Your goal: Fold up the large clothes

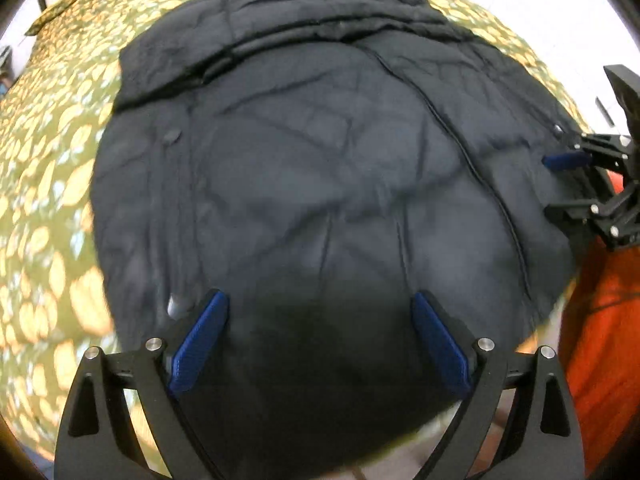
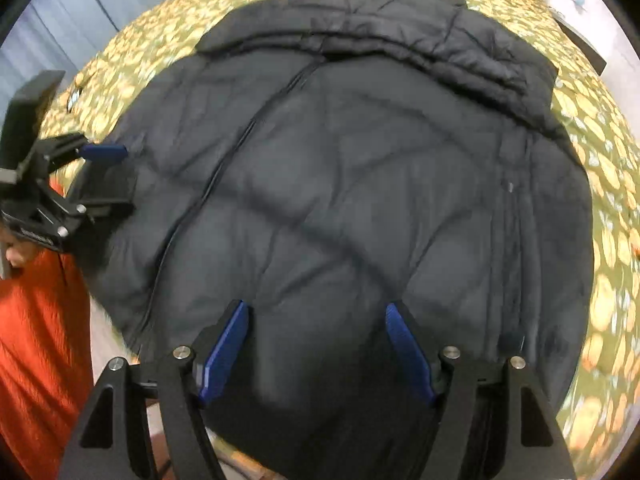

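A large black quilted jacket (image 1: 312, 160) lies spread on a bed, zipper line running up its front; it also fills the right wrist view (image 2: 340, 200). Its sleeves lie folded across the far collar end. My left gripper (image 1: 320, 304) is open, its blue pads wide apart over the near hem, holding nothing. My right gripper (image 2: 316, 312) is open over the near hem too. Each gripper shows in the other's view: the right one (image 1: 568, 184) at the jacket's right edge, the left one (image 2: 104, 176) at its left edge.
The bed carries an olive cover with orange-yellow spots (image 1: 44, 208), seen also in the right wrist view (image 2: 612, 240). The person's orange clothing (image 1: 600, 340) is by the near bed edge, also in the right wrist view (image 2: 36, 340). A pale wall lies beyond the bed.
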